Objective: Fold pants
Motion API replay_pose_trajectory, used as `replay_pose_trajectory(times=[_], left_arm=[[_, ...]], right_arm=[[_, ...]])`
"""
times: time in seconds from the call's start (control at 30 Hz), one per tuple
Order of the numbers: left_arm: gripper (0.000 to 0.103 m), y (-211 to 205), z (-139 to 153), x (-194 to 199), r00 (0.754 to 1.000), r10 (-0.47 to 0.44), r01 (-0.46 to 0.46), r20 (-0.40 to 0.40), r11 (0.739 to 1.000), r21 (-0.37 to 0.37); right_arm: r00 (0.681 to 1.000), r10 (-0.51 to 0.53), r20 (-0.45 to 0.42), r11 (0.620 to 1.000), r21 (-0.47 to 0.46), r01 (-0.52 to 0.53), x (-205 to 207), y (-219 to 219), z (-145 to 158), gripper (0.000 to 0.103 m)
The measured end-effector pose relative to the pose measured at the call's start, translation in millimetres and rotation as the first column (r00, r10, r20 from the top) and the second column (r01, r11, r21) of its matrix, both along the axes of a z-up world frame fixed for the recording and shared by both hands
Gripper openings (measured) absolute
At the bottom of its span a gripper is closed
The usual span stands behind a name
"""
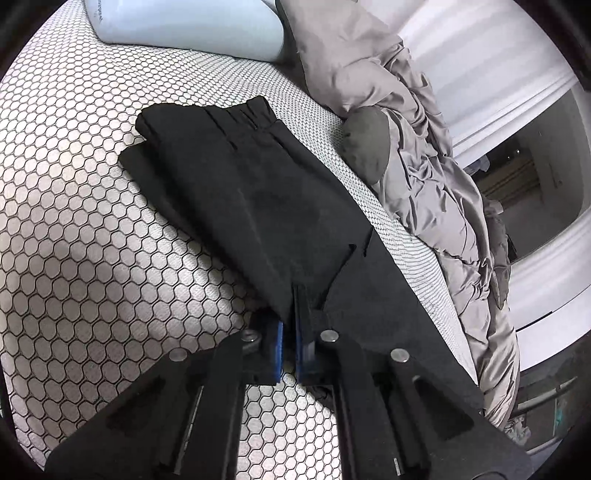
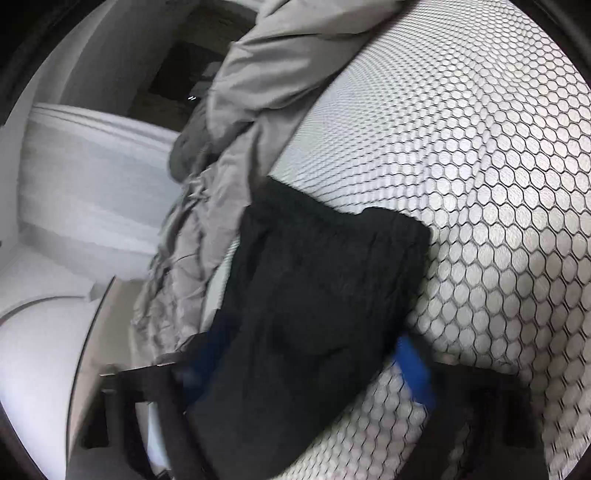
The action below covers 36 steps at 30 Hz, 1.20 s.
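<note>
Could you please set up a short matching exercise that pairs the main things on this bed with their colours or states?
Things:
1. pants
2. pillow
3. duvet
4. left tool

Descriptions:
A. pale blue, at the far end of the mattress
B. grey and crumpled, along the mattress edge
C. black, partly folded, lying flat
D. shut on a fabric edge

Pairs: 1-C, 2-A, 3-B, 4-D
</note>
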<state>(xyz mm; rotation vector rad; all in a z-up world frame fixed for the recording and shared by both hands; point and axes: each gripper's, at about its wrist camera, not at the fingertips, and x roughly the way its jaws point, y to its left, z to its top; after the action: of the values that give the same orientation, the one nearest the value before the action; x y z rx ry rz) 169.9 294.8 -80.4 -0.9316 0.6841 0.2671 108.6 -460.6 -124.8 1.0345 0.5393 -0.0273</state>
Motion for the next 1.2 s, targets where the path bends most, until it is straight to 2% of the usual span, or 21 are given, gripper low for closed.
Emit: replay_pose_trajectory(times=[0.03,0.1,0.2,0.27,0.3,0.33,0.37,0.4,0.43,0.47,0.5,0.53,0.57,0.67,0.73,0.8,0.87,1.0,1.07,1.17,1.2], left_arm=[[0.002,2,-1,-1,1.0,-0.001,0.001,0.004,1.0,-0.005],[0.002,4,-1,-8,1.0,-0.002,0.002,0.012,1.0,-0.008],[0.002,7,1,-13,1.0,-0.005,0.005,0.013,1.0,-0.004],[0.002,8,0,-16,1.0,-0.013,0.013,-0.008,1.0,0.003],[0.003,8,-1,-20,1.0,-0.016,0.016,-0.022,1.0,0.012],[0.004,7,0,-19,0.999,-0.024,0.026,-0.042,0.999,0.029],[0.007,5,1,-23,0.998,-0.017,0.02,-0.063,0.999,0.049],[0.009,5,3,-26,0.997,-0.002,0.007,-0.074,0.998,0.068],[0.013,5,7,-31,0.997,0.009,-0.004,-0.071,0.997,0.078],[0.022,6,12,-37,0.998,0.021,-0.015,-0.067,0.996,0.089],[0.03,5,19,-43,0.997,0.032,-0.025,-0.064,0.994,0.107],[0.049,4,26,-48,0.997,0.04,-0.032,-0.059,0.991,0.13],[0.064,1,35,-54,0.998,0.047,-0.04,-0.042,0.987,0.158],[0.084,-15,52,-52,1.0,0.004,0.002,-0.023,0.977,0.215],[0.086,-29,57,-43,0.999,-0.043,0.047,-0.019,0.972,0.232],[0.1,-46,61,-33,0.994,-0.108,0.105,0.0,0.968,0.229],[0.102,-63,64,-25,0.986,-0.165,0.155,0.026,0.961,0.227],[0.102,-98,65,-11,0.963,-0.269,0.254,0.021,0.931,0.261],[0.102,-114,65,-5,0.952,-0.306,0.291,0.007,0.912,0.29],[0.102,-125,65,1,0.948,-0.319,0.307,-0.014,0.897,0.318],[0.102,-126,65,2,0.948,-0.318,0.306,-0.015,0.897,0.319]], right_arm=[[1.0,-0.021,-0.022,0.999,-0.033,0.02,-2,2,2,0.027],[0.999,-0.03,-0.013,0.999,-0.029,0.03,-15,3,10,0.012],[1.0,0.0,0.03,0.988,-0.156,0.005,-50,17,40,0.009],[1.0,0.007,-0.007,0.972,-0.234,-0.008,-68,24,44,0.01],[0.997,0.008,-0.071,0.958,-0.284,-0.027,-67,25,39,0.011],[0.987,0.017,-0.16,0.945,-0.32,-0.068,-60,24,30,0.02],[0.968,0.039,-0.248,0.943,-0.311,-0.118,-51,20,15,0.022],[0.972,0.052,-0.231,0.956,-0.269,-0.115,-53,14,10,0.022],[0.977,0.061,-0.203,0.966,-0.234,-0.109,-56,7,12,0.028],[0.984,0.036,-0.175,0.974,-0.212,-0.074,-63,-4,21,0.033],[0.988,-0.003,-0.152,0.977,-0.211,-0.029,-70,-10,27,0.05],[0.993,-0.071,-0.098,0.974,-0.221,0.048,-81,-19,38,0.061],[0.992,-0.109,-0.059,0.968,-0.235,0.092,-86,-24,45,0.062],[0.996,-0.081,0.035,0.962,-0.257,0.087,-84,-26,68,0.063],[0.999,-0.036,0.027,0.959,-0.28,0.042,-70,-19,74,0.066],[1.0,0.016,-0.015,0.939,-0.343,-0.021,-40,-7,79,0.074],[0.995,0.059,-0.084,0.914,-0.397,-0.088,-2,0,81,0.077],[0.971,0.127,-0.205,0.862,-0.461,-0.21,58,-6,79,0.077],[0.948,0.171,-0.268,0.828,-0.483,-0.286,85,-5,74,0.079],[0.905,0.234,-0.354,0.764,-0.509,-0.397,119,4,64,0.079],[0.895,0.245,-0.373,0.748,-0.515,-0.419,125,7,61,0.064]])
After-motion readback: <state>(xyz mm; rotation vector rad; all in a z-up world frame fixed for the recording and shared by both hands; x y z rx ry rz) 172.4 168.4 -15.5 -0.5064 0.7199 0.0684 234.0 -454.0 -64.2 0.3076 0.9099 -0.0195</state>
